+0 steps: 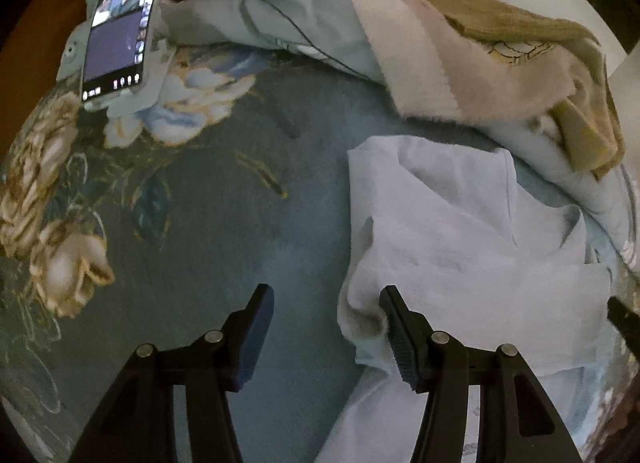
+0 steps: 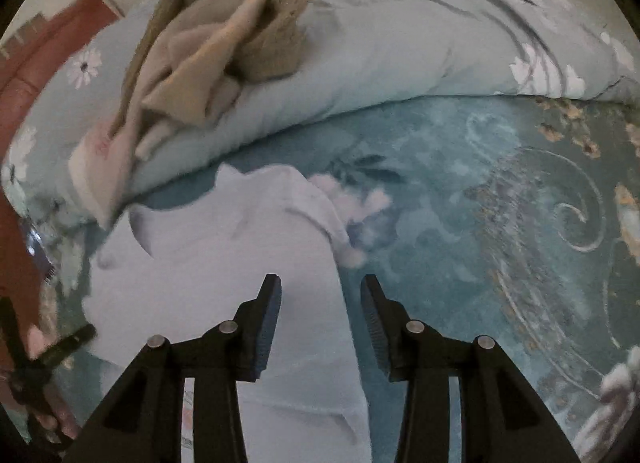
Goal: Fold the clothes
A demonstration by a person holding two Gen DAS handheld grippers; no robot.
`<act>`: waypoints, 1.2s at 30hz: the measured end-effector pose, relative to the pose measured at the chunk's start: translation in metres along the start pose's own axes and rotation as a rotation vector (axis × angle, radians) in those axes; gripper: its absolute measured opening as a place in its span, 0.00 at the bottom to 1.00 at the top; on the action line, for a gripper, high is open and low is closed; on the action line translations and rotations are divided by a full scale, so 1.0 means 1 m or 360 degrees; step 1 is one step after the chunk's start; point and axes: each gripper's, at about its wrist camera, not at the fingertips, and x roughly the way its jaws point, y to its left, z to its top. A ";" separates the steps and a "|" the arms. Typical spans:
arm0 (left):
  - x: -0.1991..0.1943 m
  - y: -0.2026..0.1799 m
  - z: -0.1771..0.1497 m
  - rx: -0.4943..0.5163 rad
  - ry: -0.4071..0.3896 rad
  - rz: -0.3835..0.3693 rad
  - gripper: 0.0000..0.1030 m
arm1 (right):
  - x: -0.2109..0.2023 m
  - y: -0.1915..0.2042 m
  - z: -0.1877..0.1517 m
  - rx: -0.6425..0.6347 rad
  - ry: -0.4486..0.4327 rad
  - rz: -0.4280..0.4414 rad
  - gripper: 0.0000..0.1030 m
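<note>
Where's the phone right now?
Left wrist view, upper left: the phone leans screen-lit against the rolled quilt, above the floral bedsheet.

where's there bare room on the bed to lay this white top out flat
Free: the teal floral bedspread between the phone and the white garment. Crowded: the bunched duvet carrying the beige clothes.

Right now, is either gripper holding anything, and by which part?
Nothing is held. The left gripper and right gripper both stand open over the white garment, with no cloth pinched between them.
</note>
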 end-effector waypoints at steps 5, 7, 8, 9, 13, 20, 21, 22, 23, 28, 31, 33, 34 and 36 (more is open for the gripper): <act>0.004 0.004 0.002 0.0022 0.0016 0.0025 0.58 | 0.008 -0.002 0.020 -0.0004 0.0002 -0.0013 0.41; 0.004 0.006 0.002 0.0032 0.0015 0.0022 0.58 | 0.008 -0.007 0.024 -0.0008 0.0010 -0.0011 0.36; 0.005 0.006 0.001 0.0040 0.0015 0.0024 0.58 | 0.008 -0.010 0.025 -0.0018 0.0024 -0.0012 0.32; 0.006 0.007 0.001 0.0042 0.0017 0.0026 0.57 | 0.009 -0.013 0.026 -0.0032 0.0048 -0.0026 0.26; 0.010 0.009 0.001 0.0031 0.0030 0.0024 0.57 | 0.020 -0.020 0.029 -0.0027 0.0140 0.0016 0.20; 0.009 0.014 0.004 0.0050 0.0031 0.0026 0.58 | 0.012 0.000 0.023 -0.0245 0.0142 -0.0025 0.20; 0.009 0.014 0.004 0.0052 0.0031 0.0028 0.57 | 0.014 0.004 0.022 -0.0297 0.0145 -0.0059 0.20; 0.010 0.014 0.004 0.0053 0.0031 0.0030 0.57 | 0.015 0.006 0.021 -0.0329 0.0145 -0.0085 0.20; 0.010 0.014 0.003 0.0056 0.0030 0.0032 0.57 | 0.017 0.006 0.022 -0.0332 0.0142 -0.0098 0.20; 0.009 0.017 0.004 0.0075 0.0032 0.0034 0.57 | 0.026 0.004 0.034 -0.0297 0.0128 -0.0132 0.19; 0.010 0.021 0.006 0.0073 0.0035 0.0031 0.57 | 0.029 0.007 0.037 -0.0340 0.0165 -0.0121 0.01; 0.010 0.023 0.007 0.0071 0.0035 0.0029 0.57 | 0.026 0.009 0.042 -0.0384 0.0151 -0.0142 0.00; 0.010 0.025 0.008 0.0073 0.0034 0.0026 0.57 | 0.024 0.010 0.046 -0.0395 0.0137 -0.0151 0.00; 0.010 0.028 0.009 0.0074 0.0031 0.0022 0.57 | 0.020 0.008 0.055 -0.0387 0.0105 -0.0163 0.00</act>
